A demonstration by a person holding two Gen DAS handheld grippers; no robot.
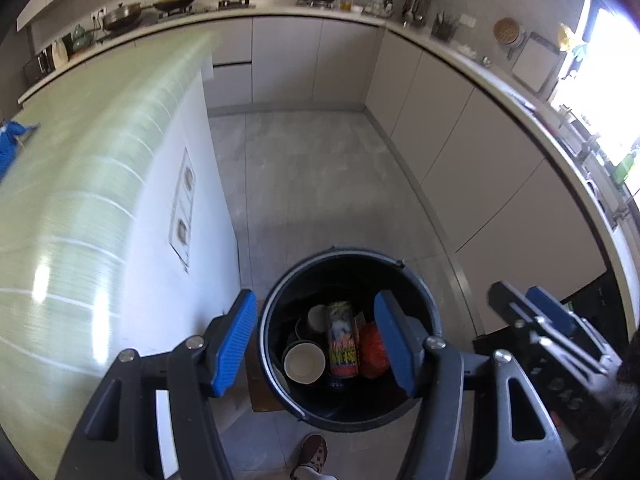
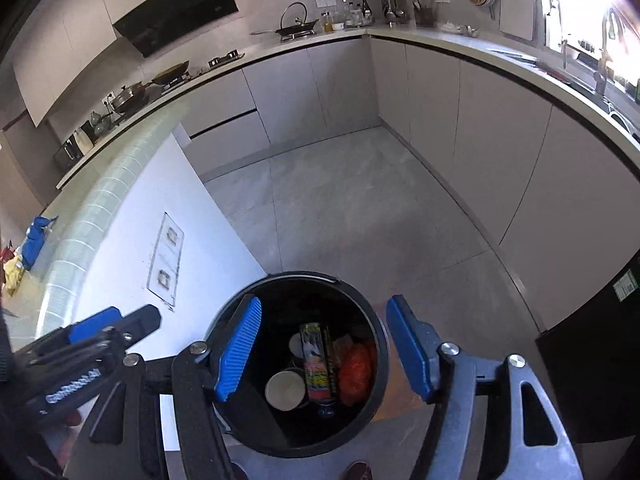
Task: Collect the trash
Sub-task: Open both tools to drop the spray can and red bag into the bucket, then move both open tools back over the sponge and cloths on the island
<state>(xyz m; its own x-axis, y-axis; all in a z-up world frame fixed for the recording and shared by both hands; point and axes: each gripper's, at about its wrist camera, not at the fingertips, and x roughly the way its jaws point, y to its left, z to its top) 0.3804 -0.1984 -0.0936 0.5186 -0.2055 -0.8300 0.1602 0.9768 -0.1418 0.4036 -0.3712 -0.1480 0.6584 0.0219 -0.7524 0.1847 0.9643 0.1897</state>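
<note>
Left tool: my left tool [image 1: 316, 340] hung released above the bin, pads wide apart, nothing between them.
Right tool: my right tool [image 2: 324, 348] hung beside it, also released and empty, over the same bin.
Bin: the black bin [image 1: 424, 292] stood on the floor [image 1: 320, 184], just beside the white side of the island.
Trash in bin: a printed can [image 1: 342, 340] lay in the middle; paper cups [image 1: 304, 362] lay left of it, a red wrapper [image 1: 372, 350] right of it.
Tabletop: the green tiled tabletop [image 1: 80, 184] rose left of the bin, with a blue bag [image 2: 34, 240] and a yellow scrap [image 2: 12, 274] on it, well apart from the bin.
Shoe: my shoe [image 1: 314, 454] stood on the floor near the bin.
</note>
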